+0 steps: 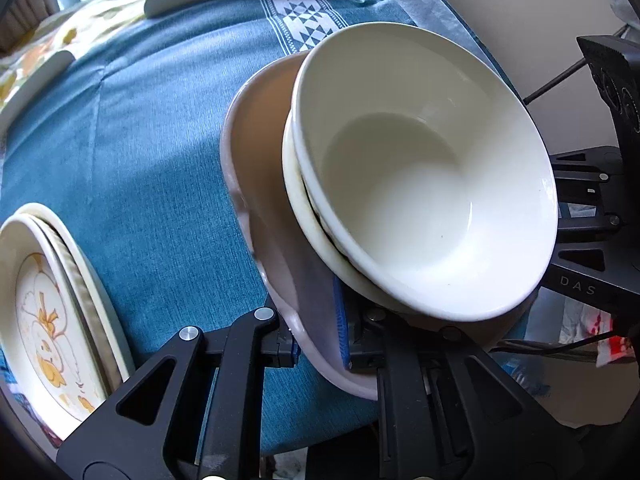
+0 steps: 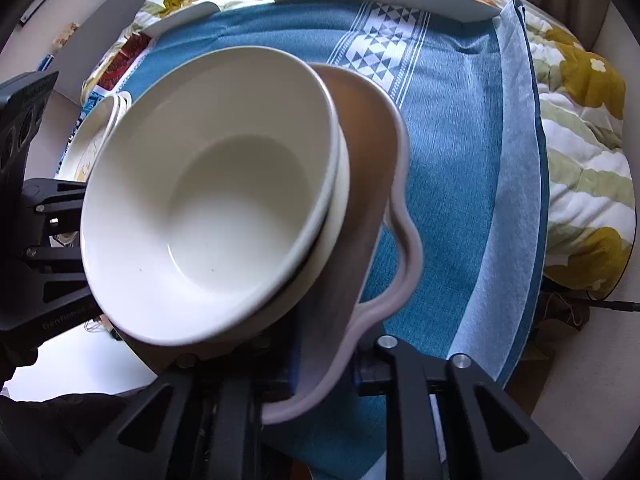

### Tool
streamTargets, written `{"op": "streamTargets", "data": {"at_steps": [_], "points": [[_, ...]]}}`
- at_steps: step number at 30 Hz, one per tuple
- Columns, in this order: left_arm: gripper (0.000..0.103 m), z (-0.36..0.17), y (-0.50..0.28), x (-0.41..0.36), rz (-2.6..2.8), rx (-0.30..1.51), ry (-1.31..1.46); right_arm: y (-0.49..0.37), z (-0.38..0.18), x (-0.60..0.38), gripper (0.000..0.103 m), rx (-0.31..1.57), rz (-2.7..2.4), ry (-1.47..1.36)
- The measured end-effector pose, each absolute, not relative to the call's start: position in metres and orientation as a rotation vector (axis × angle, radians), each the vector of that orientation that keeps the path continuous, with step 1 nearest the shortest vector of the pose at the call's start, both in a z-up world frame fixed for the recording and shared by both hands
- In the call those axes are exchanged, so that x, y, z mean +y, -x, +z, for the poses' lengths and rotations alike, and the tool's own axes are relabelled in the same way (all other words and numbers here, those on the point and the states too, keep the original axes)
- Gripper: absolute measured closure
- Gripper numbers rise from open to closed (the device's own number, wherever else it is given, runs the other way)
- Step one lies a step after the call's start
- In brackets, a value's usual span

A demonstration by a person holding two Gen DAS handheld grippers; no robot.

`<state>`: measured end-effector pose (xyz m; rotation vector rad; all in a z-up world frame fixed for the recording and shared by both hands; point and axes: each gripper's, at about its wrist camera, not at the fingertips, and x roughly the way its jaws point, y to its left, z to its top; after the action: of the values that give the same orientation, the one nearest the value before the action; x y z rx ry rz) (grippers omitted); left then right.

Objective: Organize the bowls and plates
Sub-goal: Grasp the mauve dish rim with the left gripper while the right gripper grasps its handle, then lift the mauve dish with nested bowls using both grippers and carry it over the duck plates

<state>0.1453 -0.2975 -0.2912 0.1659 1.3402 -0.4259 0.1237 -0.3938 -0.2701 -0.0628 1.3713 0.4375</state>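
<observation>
Bowls (image 1: 424, 176), two nested on a wavy-rimmed pinkish plate (image 1: 260, 140), sit over the blue-clothed table (image 1: 140, 140), each claw, left (image 1: 320, 344) and right (image 2: 324, 364), pinching an opposite rim, apparently to carry the stack level.

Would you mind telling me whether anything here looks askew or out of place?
The two stacked white bowls sit off-centre on the pink wavy-rimmed plate, crowded toward one edge rather than its middle. Both hand-held grippers, left and right, are shut on the plate's rim. No spill or damage shows.
</observation>
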Motion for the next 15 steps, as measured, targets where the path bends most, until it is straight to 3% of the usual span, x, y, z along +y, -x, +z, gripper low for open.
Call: {"op": "streamTargets", "data": {"at_steps": [15], "points": [[0.092,-0.271,-0.142,-0.297,-0.392,1.306,-0.160,-0.117,-0.247,-0.404,0.090,1.308,0.434,0.049]]}}
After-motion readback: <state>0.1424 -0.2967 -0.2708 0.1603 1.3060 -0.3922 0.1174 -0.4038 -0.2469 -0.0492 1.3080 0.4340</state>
